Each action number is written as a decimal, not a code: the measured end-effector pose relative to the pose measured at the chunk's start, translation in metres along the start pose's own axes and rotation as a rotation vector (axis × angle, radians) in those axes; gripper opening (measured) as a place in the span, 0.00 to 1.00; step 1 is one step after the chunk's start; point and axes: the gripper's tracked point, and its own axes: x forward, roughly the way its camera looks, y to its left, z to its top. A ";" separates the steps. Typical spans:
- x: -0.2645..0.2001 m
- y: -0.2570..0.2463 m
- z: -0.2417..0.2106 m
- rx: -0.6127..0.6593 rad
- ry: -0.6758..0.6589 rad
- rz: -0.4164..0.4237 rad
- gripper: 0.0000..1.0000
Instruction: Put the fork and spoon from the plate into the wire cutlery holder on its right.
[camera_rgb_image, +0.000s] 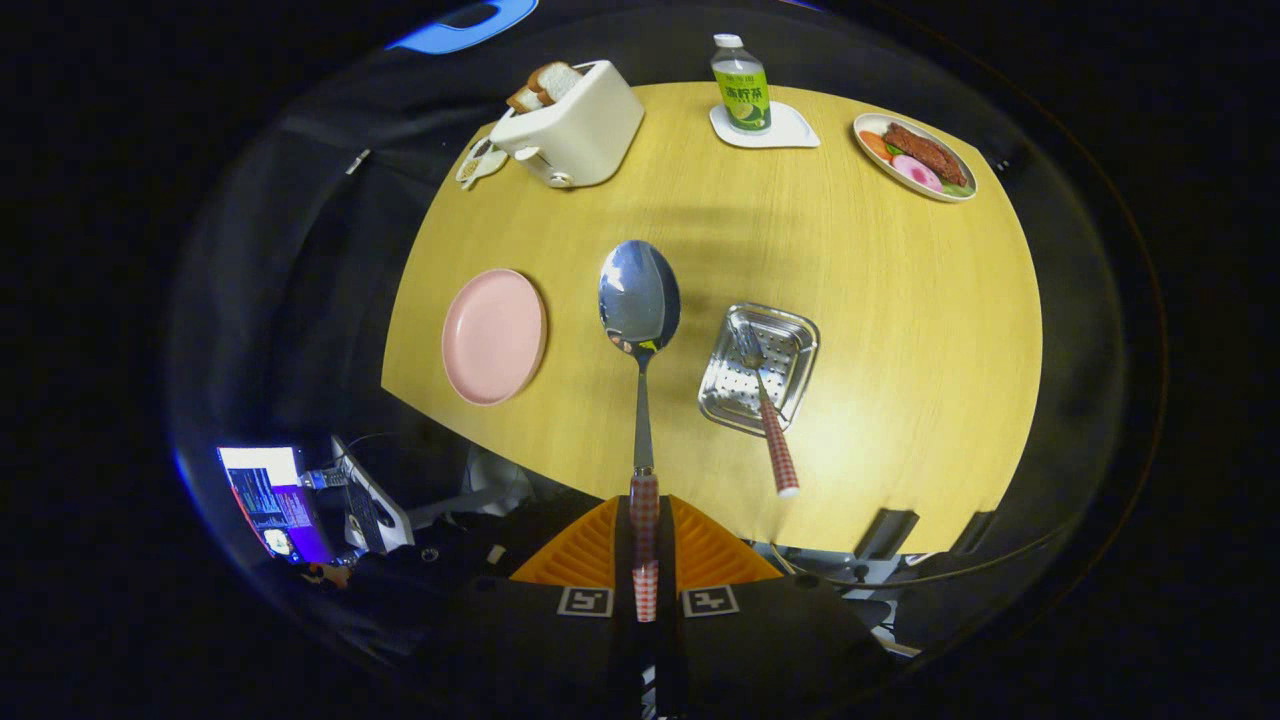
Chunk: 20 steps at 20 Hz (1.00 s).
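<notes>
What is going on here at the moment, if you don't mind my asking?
A person is clearing cutlery from a pink plate with a handheld gripper. Its fingers are shut on the checked handle of a spoon, held above the wooden table between the plate and the metal cutlery holder. The fork already lies in the holder, handle sticking out over the rim. The plate is bare, so the spoon is what remains.

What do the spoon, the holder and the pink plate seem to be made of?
Spoon, gripped by the tool: polished metal bowl, mirror reflections; checkered handle, likely plastic. Holder with the fork: shiny perforated metal, probably steel. Pink plate: matte, ceramic or plastic.
</notes>
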 end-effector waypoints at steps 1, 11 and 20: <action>-0.001 -0.010 -0.005 0.002 0.044 -0.009 0.11; 0.008 -0.065 -0.014 -0.033 0.571 -0.133 0.10; 0.026 -0.080 0.005 -0.046 0.774 -0.215 0.11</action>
